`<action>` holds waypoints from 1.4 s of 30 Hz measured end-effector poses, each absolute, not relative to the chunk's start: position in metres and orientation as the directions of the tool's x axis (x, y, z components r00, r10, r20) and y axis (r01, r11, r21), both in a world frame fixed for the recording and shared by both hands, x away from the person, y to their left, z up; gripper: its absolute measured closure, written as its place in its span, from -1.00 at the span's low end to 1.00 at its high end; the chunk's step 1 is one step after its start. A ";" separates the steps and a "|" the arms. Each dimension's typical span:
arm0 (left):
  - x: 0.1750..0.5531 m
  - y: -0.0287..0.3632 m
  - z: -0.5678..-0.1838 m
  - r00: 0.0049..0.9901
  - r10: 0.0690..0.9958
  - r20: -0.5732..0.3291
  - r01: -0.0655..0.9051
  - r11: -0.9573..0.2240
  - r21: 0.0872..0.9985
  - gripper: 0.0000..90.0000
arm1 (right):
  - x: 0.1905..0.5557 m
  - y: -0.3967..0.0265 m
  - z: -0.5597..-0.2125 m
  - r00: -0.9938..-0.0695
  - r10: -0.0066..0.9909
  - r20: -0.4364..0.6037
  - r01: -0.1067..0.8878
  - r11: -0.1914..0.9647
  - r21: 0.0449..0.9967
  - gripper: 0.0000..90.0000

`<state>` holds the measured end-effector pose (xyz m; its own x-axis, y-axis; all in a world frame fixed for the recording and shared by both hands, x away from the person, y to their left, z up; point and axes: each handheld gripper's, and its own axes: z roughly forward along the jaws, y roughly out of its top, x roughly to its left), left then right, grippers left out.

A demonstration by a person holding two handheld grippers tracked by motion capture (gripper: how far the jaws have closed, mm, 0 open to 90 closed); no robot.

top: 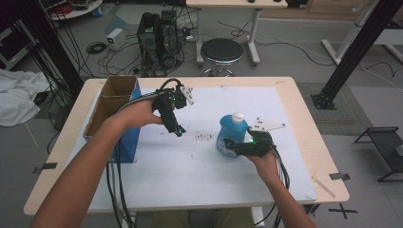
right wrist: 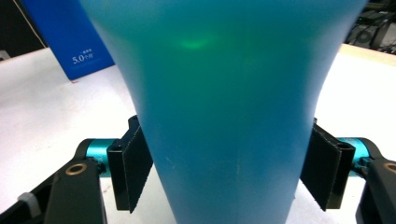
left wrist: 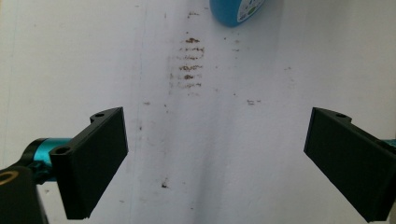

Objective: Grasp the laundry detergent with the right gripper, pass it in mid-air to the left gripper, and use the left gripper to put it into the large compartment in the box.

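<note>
A blue bottle (top: 233,132) with a white cap (top: 237,115) stands upright on the white sheet right of centre. My right gripper (top: 229,143) reaches it from the near right, one jaw on each side of its lower body. In the right gripper view both pads (right wrist: 137,172) lie against the sides of the bottle (right wrist: 224,93), so my right gripper (right wrist: 226,175) is shut on it. My left gripper (top: 178,129) hangs left of the bottle, pointing down at the sheet. Its jaws stand wide apart with nothing between them (left wrist: 215,163); the base of the bottle (left wrist: 238,9) shows at the top edge.
An open cardboard box with a blue side (top: 114,111) stands at the table's left edge; its blue face (right wrist: 70,42) also shows behind the bottle. Brown smudges (top: 204,137) mark the white sheet (top: 190,166) between the grippers. A stool (top: 222,50) stands beyond the far edge.
</note>
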<state>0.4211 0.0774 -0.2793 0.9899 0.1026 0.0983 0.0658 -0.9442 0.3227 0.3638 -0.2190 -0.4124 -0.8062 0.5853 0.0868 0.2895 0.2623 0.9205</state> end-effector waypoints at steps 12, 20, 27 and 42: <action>0.421 0.079 -0.278 0.989 0.109 0.097 0.072 -0.944 0.321 -0.86 | 0.364 -0.216 -0.414 -0.809 0.579 0.097 0.292 0.253 0.922 -0.24; 0.421 0.079 -0.279 0.989 0.114 0.097 0.077 -0.943 0.324 -0.86 | 0.364 -0.216 -0.415 -0.815 0.572 0.093 0.288 0.260 0.922 -0.09; 0.421 0.079 -0.279 0.988 0.114 0.101 0.076 -0.944 0.322 -0.86 | 0.364 -0.215 -0.415 -0.820 0.571 0.040 0.240 0.280 0.930 -0.04; 0.409 0.068 -0.266 0.993 0.079 0.084 0.046 -0.940 0.337 -0.86 | 0.362 -0.224 -0.384 -0.908 0.420 0.013 0.184 0.369 0.911 -0.01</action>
<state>0.4086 0.0683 -0.2658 0.9934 0.0787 0.0836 0.0461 -0.9403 0.3371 0.3625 -0.2243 -0.3845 -0.9075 0.4198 0.0131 0.1838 0.3689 0.9111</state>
